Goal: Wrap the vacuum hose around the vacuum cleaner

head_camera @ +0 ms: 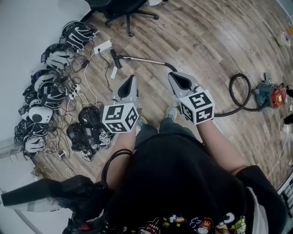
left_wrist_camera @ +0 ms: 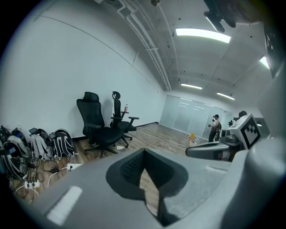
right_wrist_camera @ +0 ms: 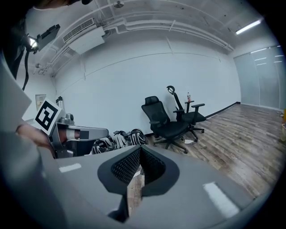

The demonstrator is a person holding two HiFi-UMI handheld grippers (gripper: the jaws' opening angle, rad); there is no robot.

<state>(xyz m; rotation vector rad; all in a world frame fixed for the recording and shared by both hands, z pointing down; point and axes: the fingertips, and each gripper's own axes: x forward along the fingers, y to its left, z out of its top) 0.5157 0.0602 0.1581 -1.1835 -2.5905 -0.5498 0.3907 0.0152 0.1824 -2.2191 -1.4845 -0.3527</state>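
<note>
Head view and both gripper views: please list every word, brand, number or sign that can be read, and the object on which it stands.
No text is readable in any view.
Marker cube of the left hand-held gripper: square patterns, no letters.
Marker cube of the right hand-held gripper: the same.
Vacuum cleaner: any label is too small.
Wall sheet: too small to read.
Shirt print: cartoon figures, no readable words.

Wood floor (head_camera: 206, 41) with vacuum cleaner (head_camera: 268, 95), hose (head_camera: 230, 91), backpacks (head_camera: 50, 91), office chair (head_camera: 123, 7)
</note>
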